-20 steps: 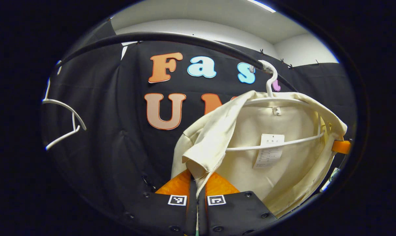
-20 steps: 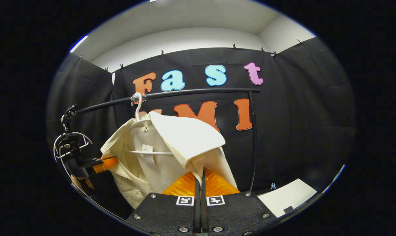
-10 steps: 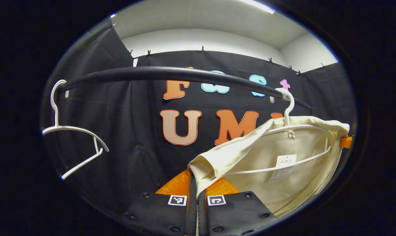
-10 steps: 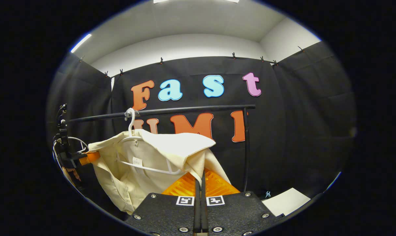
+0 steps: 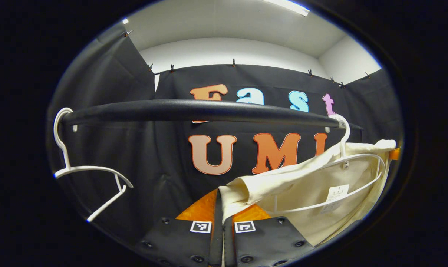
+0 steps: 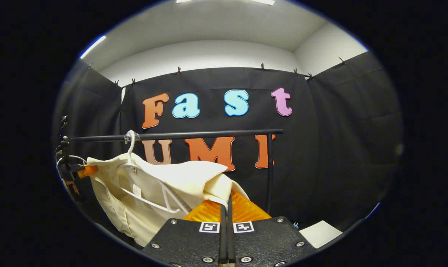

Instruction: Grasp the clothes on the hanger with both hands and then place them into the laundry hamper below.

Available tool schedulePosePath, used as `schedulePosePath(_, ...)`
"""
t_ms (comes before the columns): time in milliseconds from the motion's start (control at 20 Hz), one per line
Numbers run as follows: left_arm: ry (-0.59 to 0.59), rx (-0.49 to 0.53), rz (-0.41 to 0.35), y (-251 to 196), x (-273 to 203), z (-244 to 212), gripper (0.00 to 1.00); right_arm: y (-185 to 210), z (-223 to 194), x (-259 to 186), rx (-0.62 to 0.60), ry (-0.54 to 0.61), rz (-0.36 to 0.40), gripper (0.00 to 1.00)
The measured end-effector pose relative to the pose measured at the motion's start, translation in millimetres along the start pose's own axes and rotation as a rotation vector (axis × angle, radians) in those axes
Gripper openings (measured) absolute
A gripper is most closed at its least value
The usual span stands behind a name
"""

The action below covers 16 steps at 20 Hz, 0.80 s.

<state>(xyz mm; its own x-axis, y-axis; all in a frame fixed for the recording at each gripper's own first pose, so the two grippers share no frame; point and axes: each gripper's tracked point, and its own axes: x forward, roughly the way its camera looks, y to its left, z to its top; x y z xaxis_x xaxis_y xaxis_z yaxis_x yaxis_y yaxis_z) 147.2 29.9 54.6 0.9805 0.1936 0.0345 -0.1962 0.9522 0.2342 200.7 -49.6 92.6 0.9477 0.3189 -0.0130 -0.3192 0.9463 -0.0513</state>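
Matt cream cloth shirt — smooth plastic hanger.

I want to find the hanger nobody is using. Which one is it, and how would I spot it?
Find the long black rail running across the booth in the left gripper view. Two white hangers hook over it; follow it to its left end for the empty hanger. It is bare and hangs free, while the other hanger carries the cream shirt that both tongs pinch.

An empty white hanger hangs near my rail's end; a white sheet lies below.
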Motion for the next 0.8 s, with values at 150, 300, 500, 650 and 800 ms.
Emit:
schedulePosePath(150, -0.017, 0.018, 0.004, 4.9, 2.9, 10.7, 0.09, -7.5, -1.2, 10.1, 0.007, 0.018, 0.007, 0.0)
schedulePosePath(300, -0.025, 0.047, 0.012, 10.8, 7.1, 14.3, 0.09, -6.0, -13.1, 18.9, 0.055, 0.044, 0.041, 0.0)
schedulePosePath(500, -0.005, 0.021, 0.011, 14.5, 14.2, 5.4, 0.09, -6.1, -43.1, 28.1, 0.094, 0.091, 0.059, 0.0)
schedulePosePath(650, 0.016, 0.023, 0.013, 16.0, 18.4, -5.7, 0.09, -4.4, -63.0, 32.2, 0.14, 0.121, 0.085, 0.0)
schedulePosePath(800, 0.044, 0.004, 0.016, 17.0, 17.2, -21.7, 0.09, -0.7, -78.6, 32.6, 0.211, 0.137, 0.107, 0.0)
